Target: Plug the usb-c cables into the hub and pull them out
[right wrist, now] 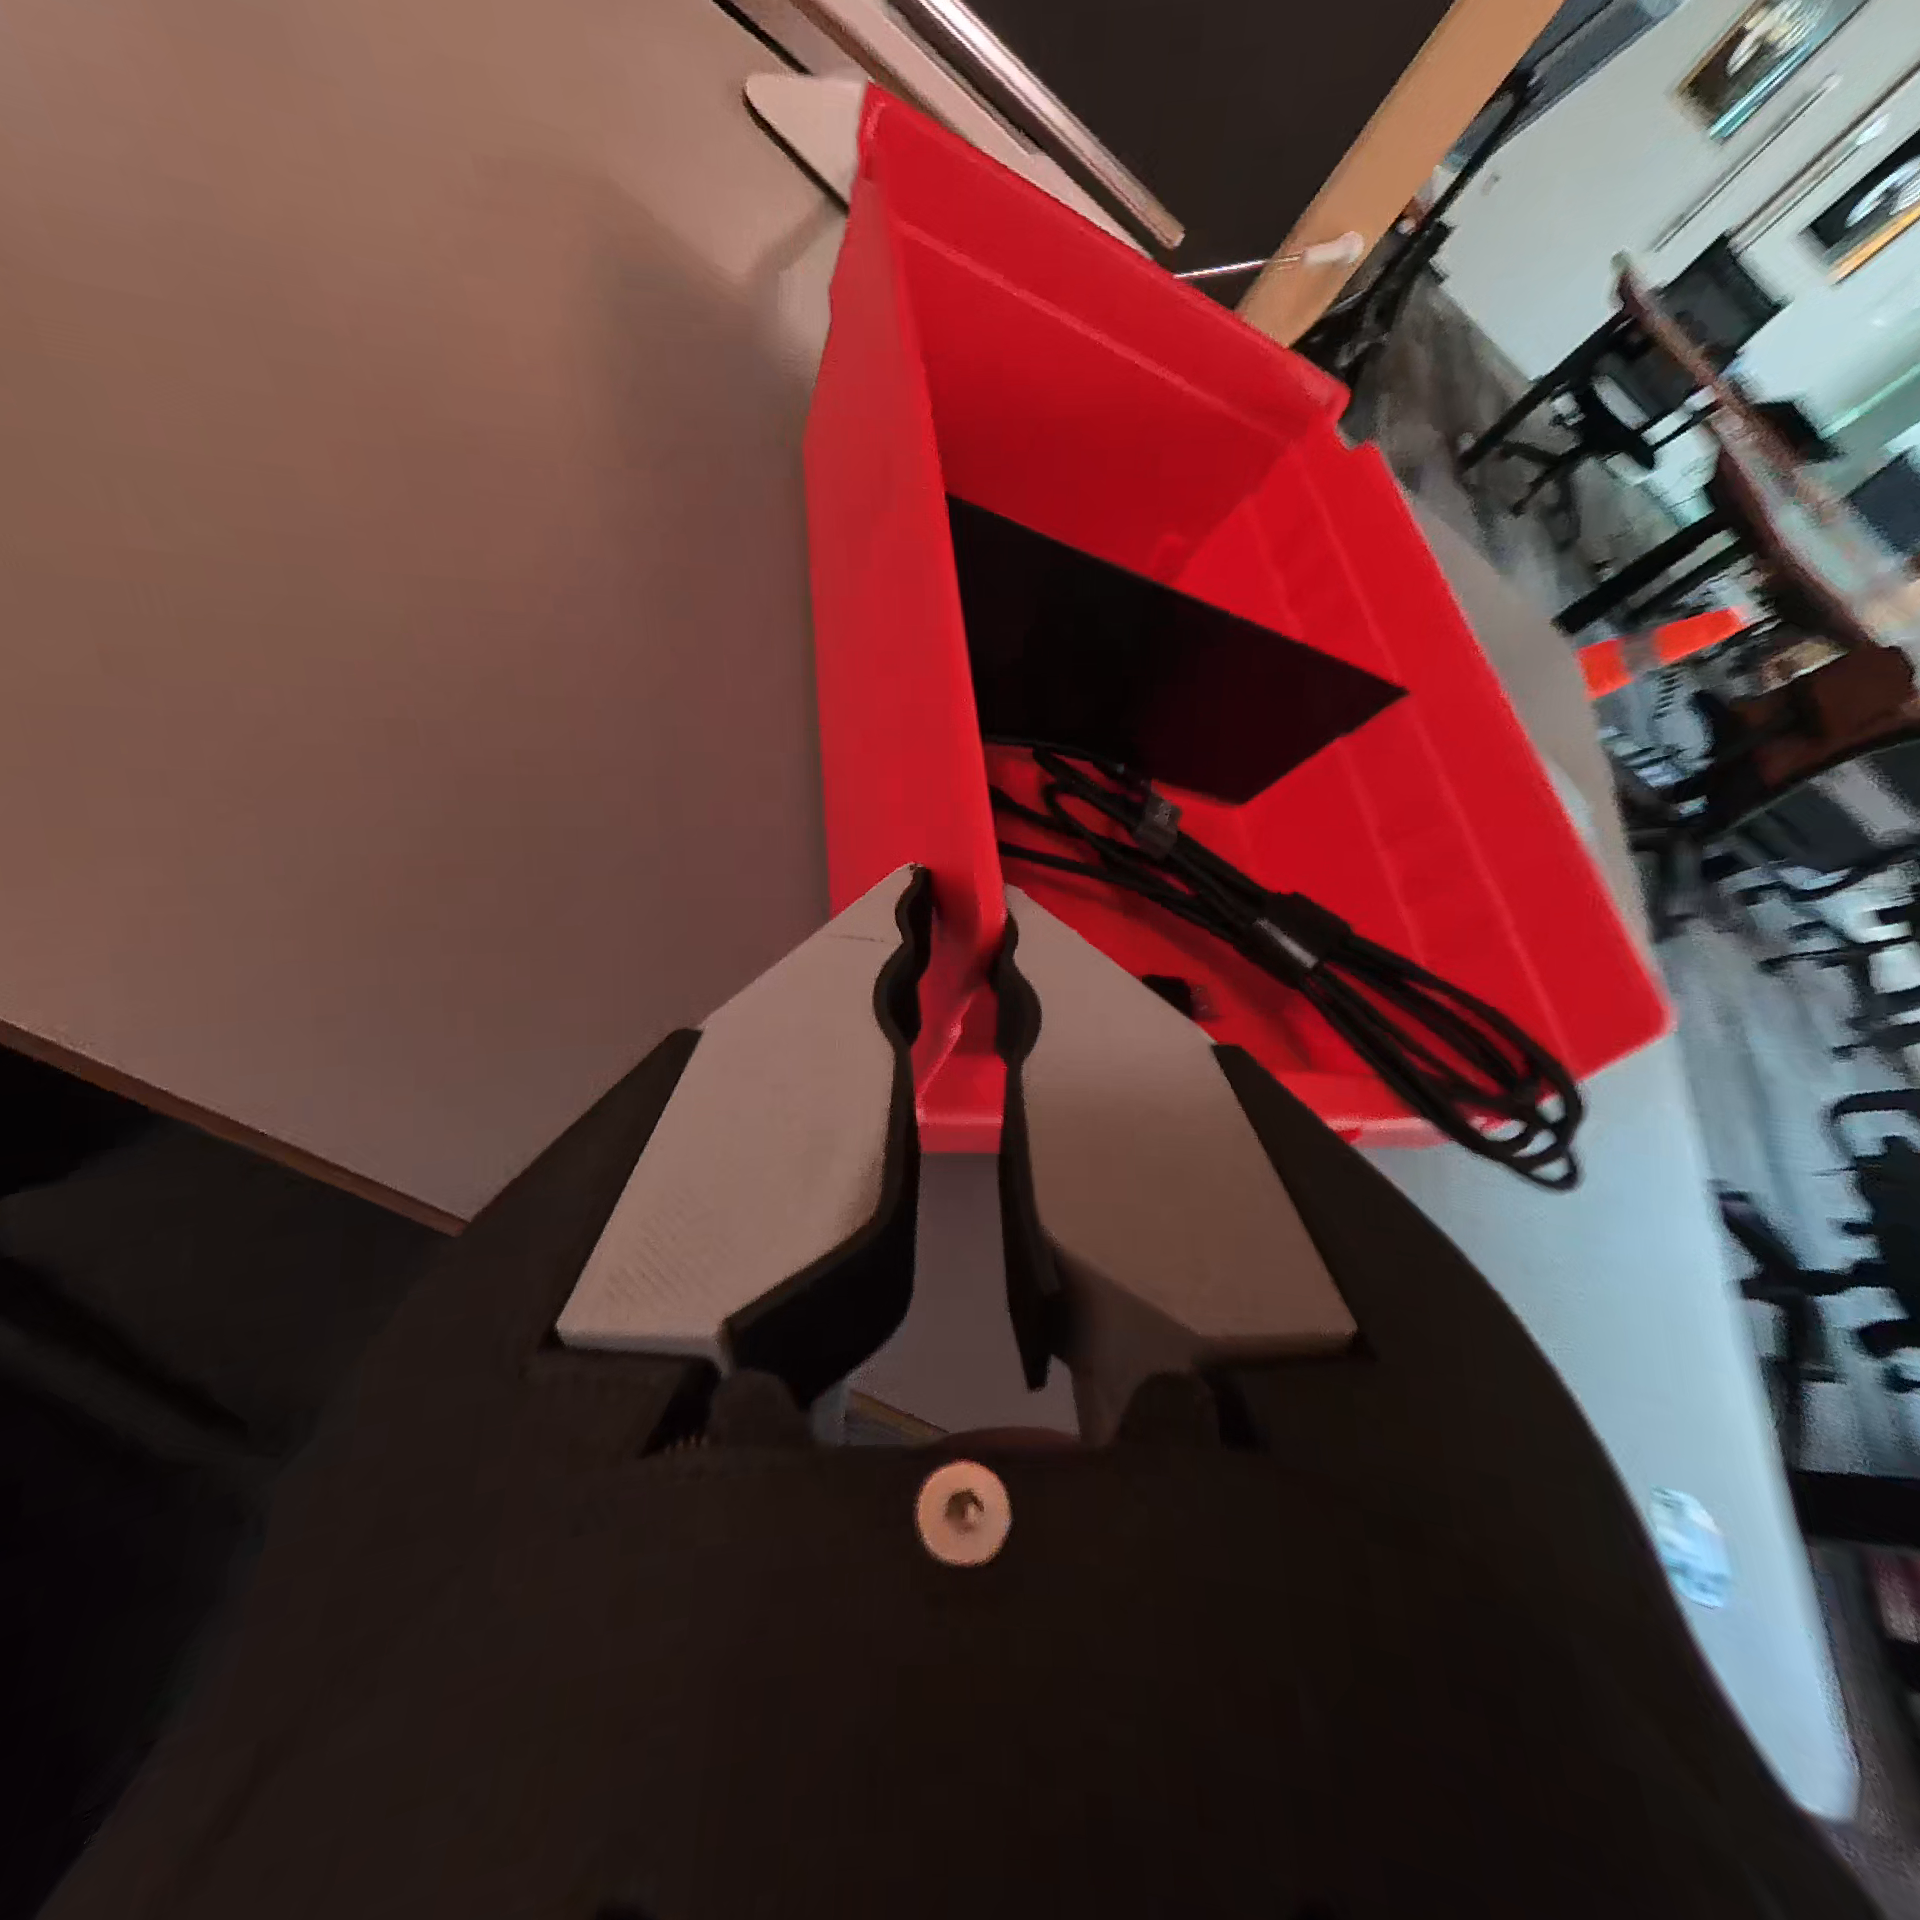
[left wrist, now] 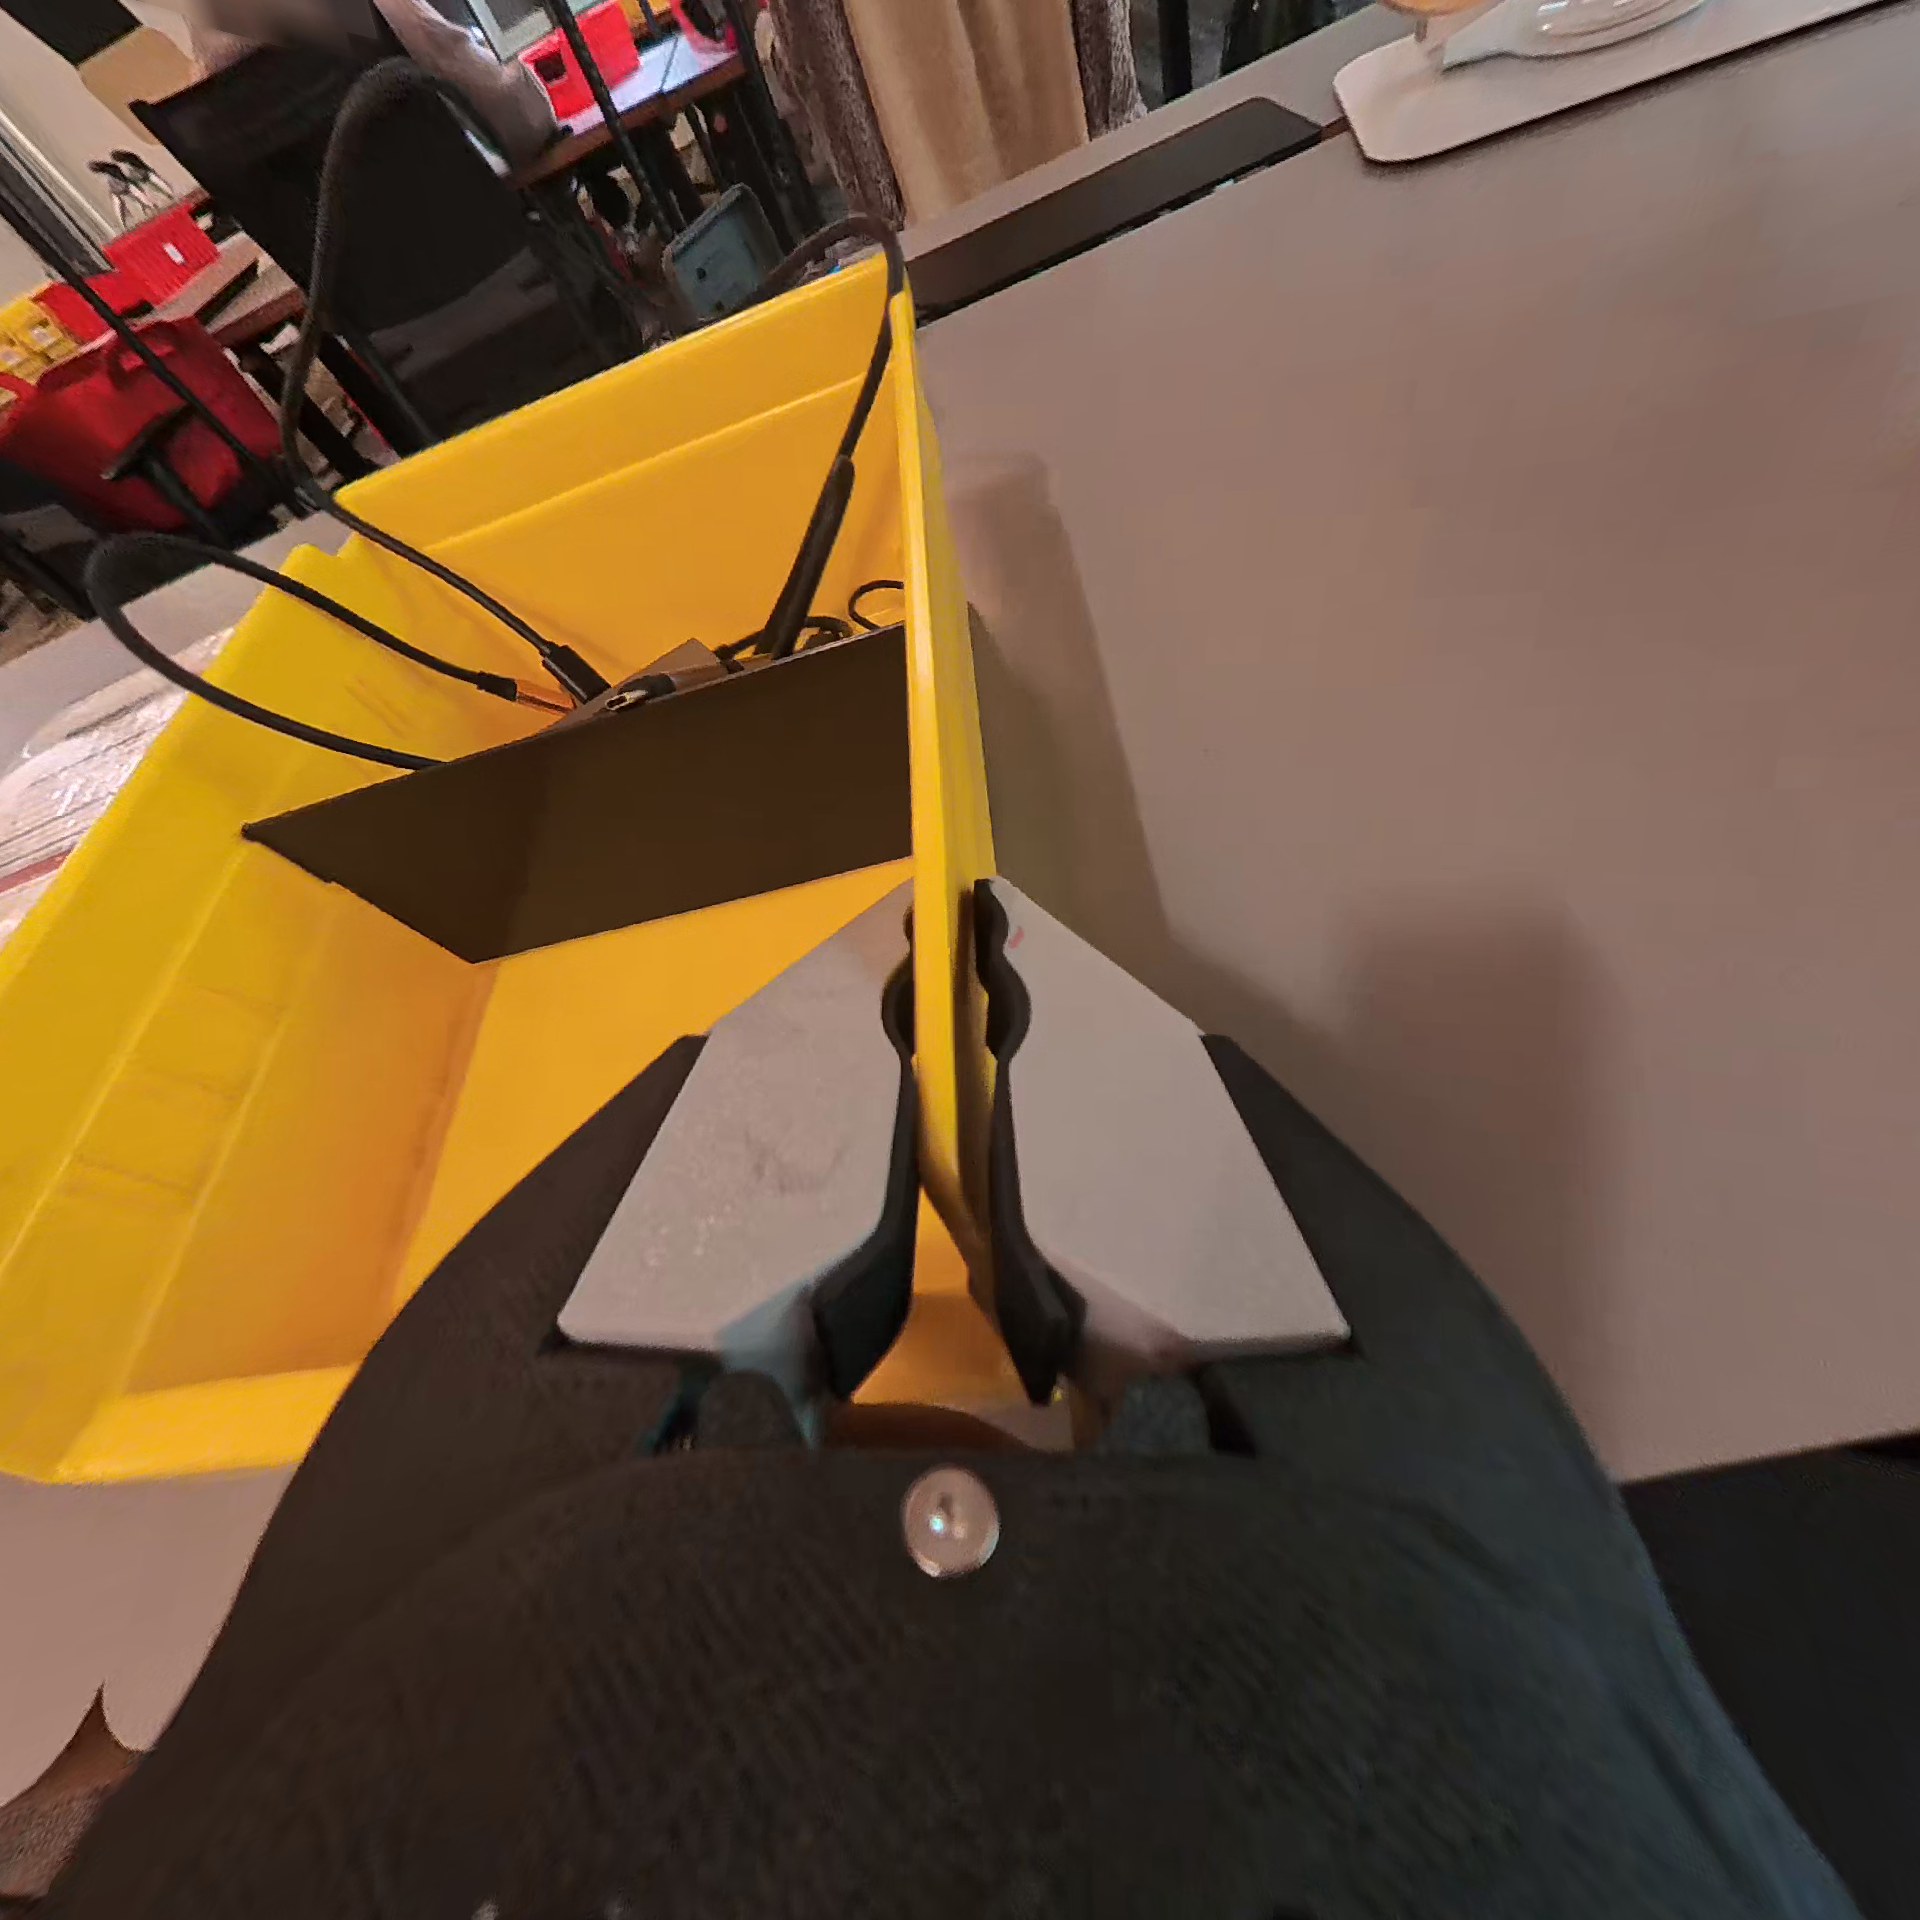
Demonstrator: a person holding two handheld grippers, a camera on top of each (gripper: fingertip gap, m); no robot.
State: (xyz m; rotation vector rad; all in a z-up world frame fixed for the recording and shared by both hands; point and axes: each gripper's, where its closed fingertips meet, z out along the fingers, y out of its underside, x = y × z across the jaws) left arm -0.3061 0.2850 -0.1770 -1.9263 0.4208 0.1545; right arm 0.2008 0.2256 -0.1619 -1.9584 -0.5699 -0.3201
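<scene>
My left gripper (left wrist: pixel 948 935) is clamped on the near wall of the yellow bin (left wrist: pixel 312 1091), one finger on each side. Behind the bin's black divider (left wrist: pixel 623 810), at 11 o'clock, sits the hub (left wrist: pixel 665 675) with black cables (left wrist: pixel 416 582) running in. My right gripper (right wrist: pixel 961 914) pinches the red bin (right wrist: pixel 1403 779) wall; a coiled cable (right wrist: pixel 1351 987) lies inside at 2 o'clock, near its black divider (right wrist: pixel 1143 665).

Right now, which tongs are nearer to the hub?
Left. The left tongs clamp the wall of the yellow bin holding the hub; the right tongs clamp the red bin, which shows no hub.
</scene>
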